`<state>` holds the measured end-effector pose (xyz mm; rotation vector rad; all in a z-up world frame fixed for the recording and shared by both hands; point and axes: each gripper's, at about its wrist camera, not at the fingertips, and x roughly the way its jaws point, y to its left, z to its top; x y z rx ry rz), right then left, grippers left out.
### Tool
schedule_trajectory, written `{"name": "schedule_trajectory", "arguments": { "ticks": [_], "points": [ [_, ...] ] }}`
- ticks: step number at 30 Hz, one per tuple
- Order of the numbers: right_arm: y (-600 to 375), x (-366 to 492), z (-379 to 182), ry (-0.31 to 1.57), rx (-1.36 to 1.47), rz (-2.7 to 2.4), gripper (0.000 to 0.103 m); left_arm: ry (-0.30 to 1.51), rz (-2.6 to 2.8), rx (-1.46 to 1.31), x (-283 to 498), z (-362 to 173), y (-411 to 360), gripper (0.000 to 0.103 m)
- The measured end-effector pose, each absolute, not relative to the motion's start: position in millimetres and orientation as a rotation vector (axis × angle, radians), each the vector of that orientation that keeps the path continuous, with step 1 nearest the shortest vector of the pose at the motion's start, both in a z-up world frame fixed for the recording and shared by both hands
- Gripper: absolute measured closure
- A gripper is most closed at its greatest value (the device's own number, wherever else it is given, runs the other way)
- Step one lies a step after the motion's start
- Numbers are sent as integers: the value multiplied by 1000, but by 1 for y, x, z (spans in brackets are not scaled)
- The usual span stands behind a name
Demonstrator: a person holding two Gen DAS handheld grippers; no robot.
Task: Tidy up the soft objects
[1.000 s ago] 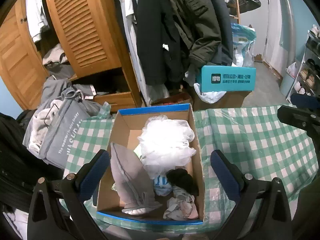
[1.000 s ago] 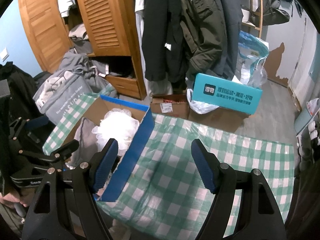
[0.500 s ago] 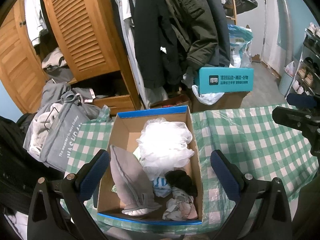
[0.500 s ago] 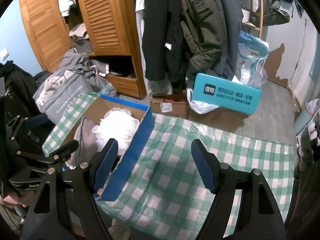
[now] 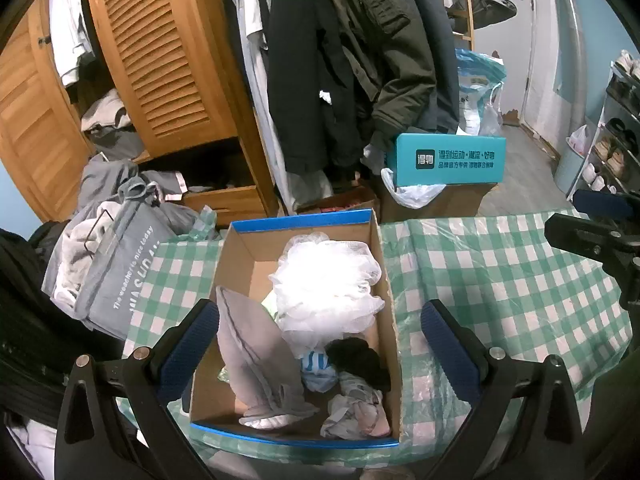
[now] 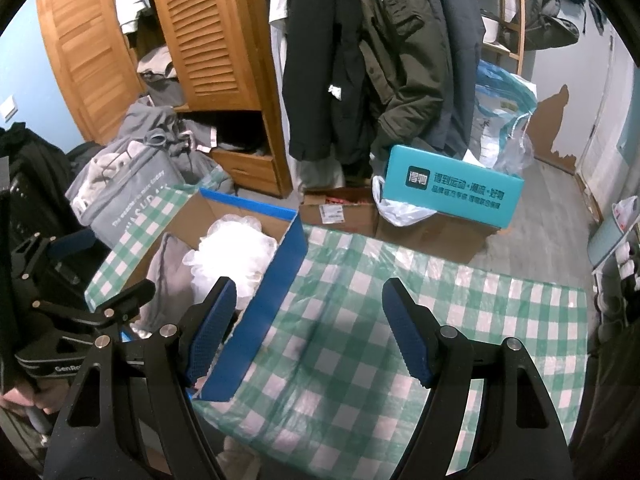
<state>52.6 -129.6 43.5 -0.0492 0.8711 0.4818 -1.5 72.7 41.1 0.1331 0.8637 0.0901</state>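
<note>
A blue-rimmed cardboard box point(image 5: 240, 256) stands on the green checked tablecloth point(image 5: 500, 280). It holds a white mesh bath puff point(image 5: 326, 284), a grey cloth point(image 5: 252, 348), a black sock point(image 5: 360, 360), a blue-white striped piece point(image 5: 316, 372) and a crumpled pale cloth point(image 5: 356, 412). My left gripper point(image 5: 320, 344) hovers open and empty above the box. My right gripper point(image 6: 308, 328) is open and empty over the cloth, to the right of the box wall point(image 6: 264, 300). The puff point(image 6: 228, 252) and grey cloth point(image 6: 168, 276) also show in the right wrist view.
A grey bag point(image 5: 108, 276) with clothes leans at the table's left edge. Behind the table are a wooden louvred wardrobe point(image 5: 160, 60), hanging dark coats point(image 5: 340, 60), a teal box point(image 5: 448, 160) on cartons, and a shoe rack point(image 5: 616, 120) at right.
Both grippers stay open and empty. The left wrist view has drawn back and upward a little from the box; the right gripper has barely moved.
</note>
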Motion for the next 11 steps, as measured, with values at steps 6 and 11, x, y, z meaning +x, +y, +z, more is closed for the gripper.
{"name": "schedule_trajectory", "arguments": {
  "ticks": [6, 11],
  "points": [
    [-130, 52, 43, 874, -49, 483, 28, 862, 86, 134, -1, 41, 73, 1],
    [-130, 52, 43, 874, -48, 483, 28, 859, 81, 135, -2, 40, 71, 1]
  ]
}}
